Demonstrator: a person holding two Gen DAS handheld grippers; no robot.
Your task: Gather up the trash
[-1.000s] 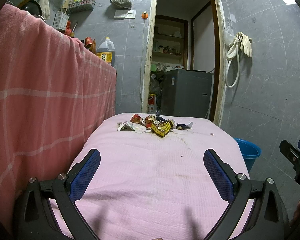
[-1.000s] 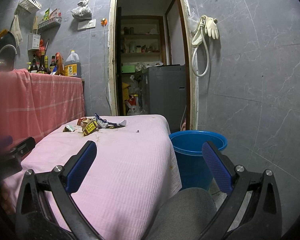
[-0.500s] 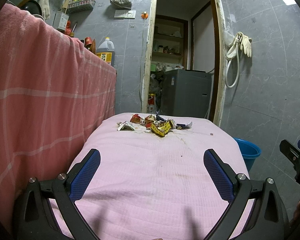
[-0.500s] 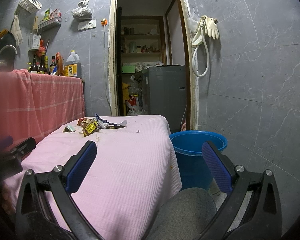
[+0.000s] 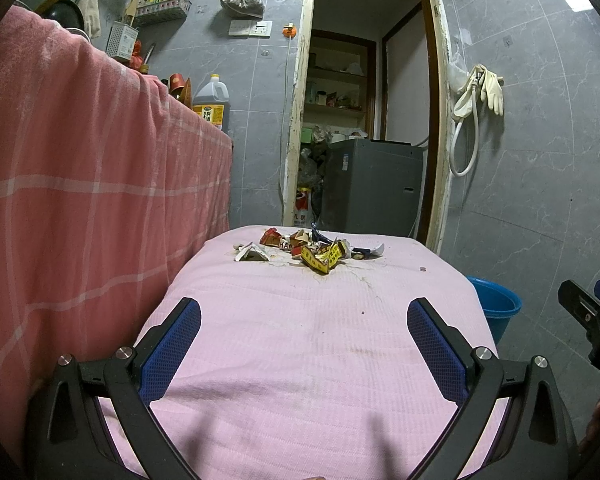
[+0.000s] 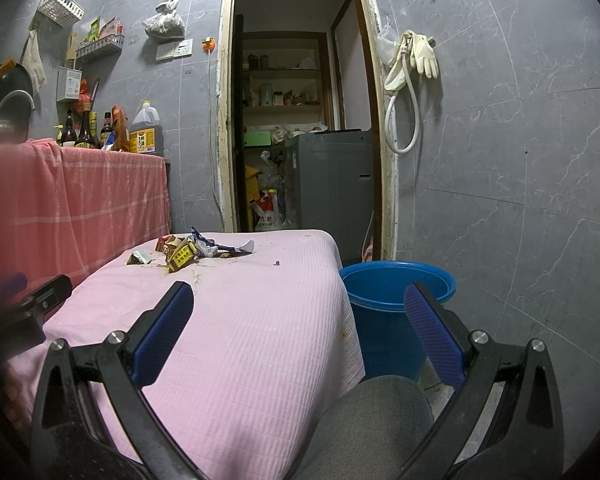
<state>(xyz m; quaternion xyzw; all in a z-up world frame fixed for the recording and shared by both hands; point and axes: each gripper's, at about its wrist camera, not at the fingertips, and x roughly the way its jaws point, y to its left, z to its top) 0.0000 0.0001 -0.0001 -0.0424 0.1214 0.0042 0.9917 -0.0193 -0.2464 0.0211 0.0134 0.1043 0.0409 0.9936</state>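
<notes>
A pile of crumpled wrappers and torn cartons (image 5: 314, 250) lies at the far end of the table covered with a pink cloth (image 5: 300, 340); it also shows in the right wrist view (image 6: 192, 252). A blue bucket (image 6: 396, 300) stands on the floor to the right of the table, its rim showing in the left wrist view (image 5: 496, 304). My left gripper (image 5: 304, 320) is open and empty over the near part of the cloth. My right gripper (image 6: 300, 304) is open and empty, over the table's right edge near the bucket.
A counter draped in red checked cloth (image 5: 80, 200) rises along the left, with bottles and an oil jug (image 6: 146, 132) on top. An open doorway (image 6: 300, 120) with a grey appliance lies beyond. A grey-clad knee (image 6: 372, 420) shows near the right gripper.
</notes>
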